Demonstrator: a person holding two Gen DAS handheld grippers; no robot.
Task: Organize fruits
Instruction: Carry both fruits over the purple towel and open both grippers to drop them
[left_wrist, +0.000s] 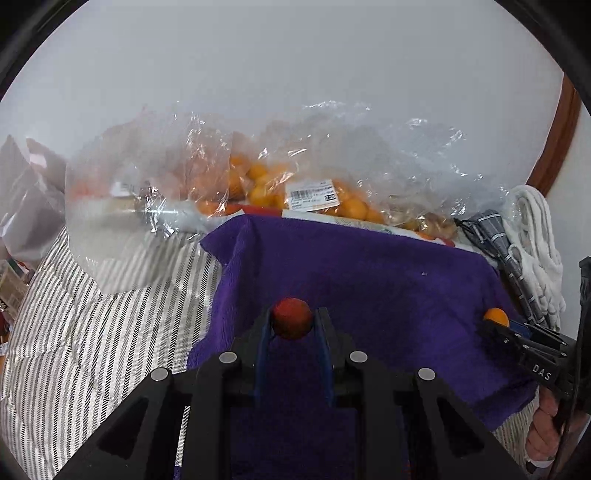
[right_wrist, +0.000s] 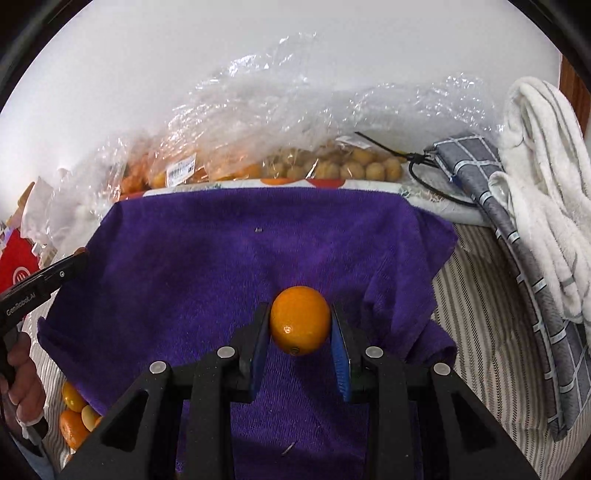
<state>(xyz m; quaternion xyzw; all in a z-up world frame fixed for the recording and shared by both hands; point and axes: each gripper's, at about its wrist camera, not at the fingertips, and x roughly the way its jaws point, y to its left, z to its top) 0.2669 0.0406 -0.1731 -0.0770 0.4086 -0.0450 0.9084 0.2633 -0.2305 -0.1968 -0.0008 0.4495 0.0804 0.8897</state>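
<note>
My left gripper (left_wrist: 291, 321) is shut on a small red fruit (left_wrist: 291, 318) and holds it over the purple towel (left_wrist: 369, 280). My right gripper (right_wrist: 300, 321) is shut on an orange (right_wrist: 300, 319) over the same purple towel (right_wrist: 240, 258). The right gripper and its orange (left_wrist: 496, 317) show at the right of the left wrist view. The left gripper's fingers (right_wrist: 62, 271) show at the left edge of the right wrist view. Clear plastic bags hold several oranges (left_wrist: 266, 188) and pale round fruits (right_wrist: 351, 166) behind the towel.
The striped bedding (left_wrist: 92, 332) lies under everything. A white towel (right_wrist: 546, 206) and a grey checked cloth (right_wrist: 517, 266) lie at the right. A few loose oranges (right_wrist: 74, 410) sit at the towel's lower left. A red box (right_wrist: 14, 266) is at the far left.
</note>
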